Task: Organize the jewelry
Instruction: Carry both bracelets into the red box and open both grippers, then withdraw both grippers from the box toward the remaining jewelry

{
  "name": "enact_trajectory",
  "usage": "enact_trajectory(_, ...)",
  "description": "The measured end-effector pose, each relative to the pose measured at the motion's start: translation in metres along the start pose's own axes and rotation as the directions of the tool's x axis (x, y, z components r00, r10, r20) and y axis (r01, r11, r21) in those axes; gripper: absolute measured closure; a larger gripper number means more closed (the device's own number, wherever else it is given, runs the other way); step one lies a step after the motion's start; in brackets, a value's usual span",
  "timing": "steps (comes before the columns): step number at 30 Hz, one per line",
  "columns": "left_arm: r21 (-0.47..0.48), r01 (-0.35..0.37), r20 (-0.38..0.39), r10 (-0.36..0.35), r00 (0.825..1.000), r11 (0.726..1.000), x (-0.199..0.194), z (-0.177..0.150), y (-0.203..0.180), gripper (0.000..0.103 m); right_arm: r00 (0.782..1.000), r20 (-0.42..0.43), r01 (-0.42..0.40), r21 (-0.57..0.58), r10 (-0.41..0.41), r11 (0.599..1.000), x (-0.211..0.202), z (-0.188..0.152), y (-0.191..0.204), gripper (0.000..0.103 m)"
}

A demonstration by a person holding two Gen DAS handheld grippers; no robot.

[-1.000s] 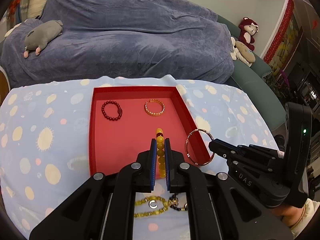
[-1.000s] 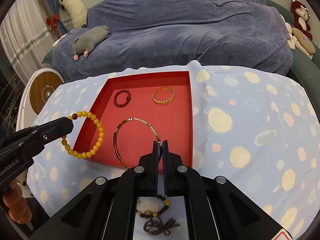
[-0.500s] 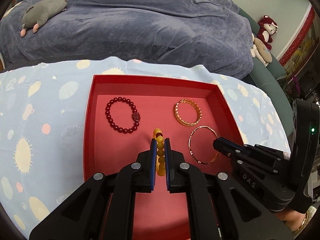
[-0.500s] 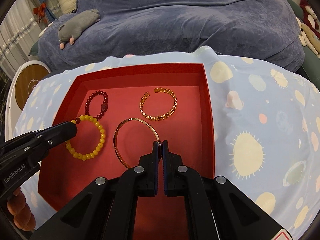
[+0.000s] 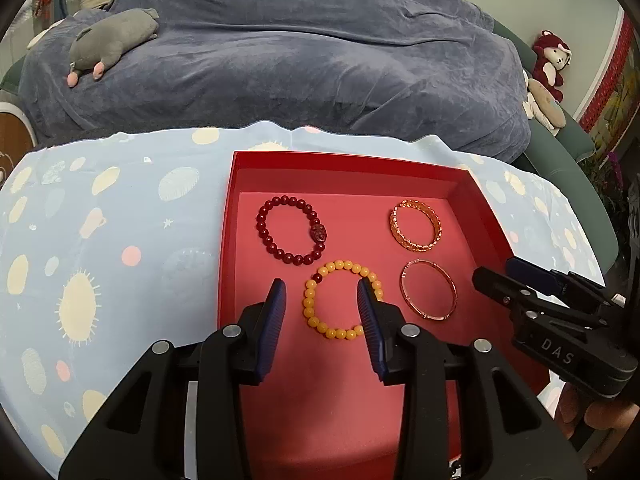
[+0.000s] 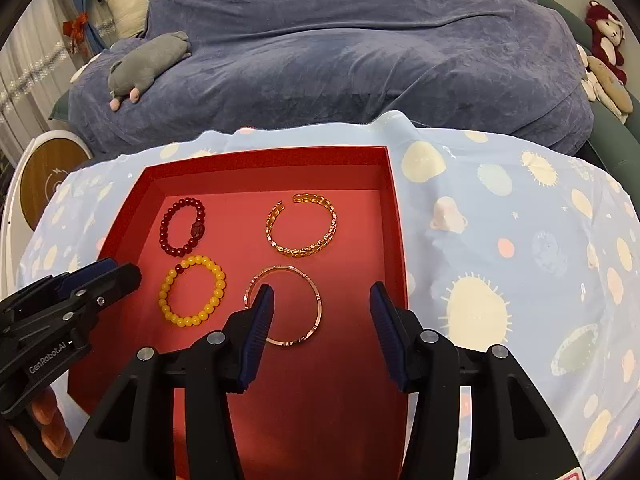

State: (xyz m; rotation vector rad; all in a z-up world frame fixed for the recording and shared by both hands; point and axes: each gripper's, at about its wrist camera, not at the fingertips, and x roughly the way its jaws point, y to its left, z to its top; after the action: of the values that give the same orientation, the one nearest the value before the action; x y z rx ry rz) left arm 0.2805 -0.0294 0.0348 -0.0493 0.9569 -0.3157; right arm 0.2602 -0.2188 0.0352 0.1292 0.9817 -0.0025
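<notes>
Both grippers hang over the red tray [image 5: 484, 216] with their jaws wide apart and nothing in them: the left gripper [image 5: 322, 308] straddles the yellow bead bracelet [image 5: 316, 320], which lies flat on the tray floor, and the right gripper [image 6: 320, 312] sits over the thin rose-gold bangle [image 6: 316, 300], also lying flat just beside it. Further back rest the dark red bead bracelet [image 5: 266, 236] and the open gold chain cuff [image 5: 434, 224], so four pieces sit in two neat rows, none touching. This looks like the release step of placing; the next move would seem to call for lifting both tools straight up and back so no fingertip drags a ring out of line, then going for whatever jewelry is left, which I cannot see from here. The tray stands on a desk covered by a pale blue patterned cloth [image 6: 520, 220]; beyond it is a sofa under a blue throw [image 6: 360, 40] with a grey plush toy [image 6: 148, 60]. The tray's raised walls are the only obstacle.
</notes>
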Motion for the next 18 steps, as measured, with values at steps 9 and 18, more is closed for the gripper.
enact_trajectory(9,0.033,-0.016,0.034,0.015,0.999,0.999,-0.048,-0.026,-0.012,0.068,1.000,0.016,0.021,0.008,-0.022,1.000,-0.049,-0.033,-0.013,0.054)
enact_trajectory(18,0.038,-0.038,0.012,0.037,0.999,0.999,-0.081,-0.083,-0.020,0.065,0.999,-0.028,0.040,0.019,-0.039,0.999,-0.079,-0.100,-0.020,0.054)
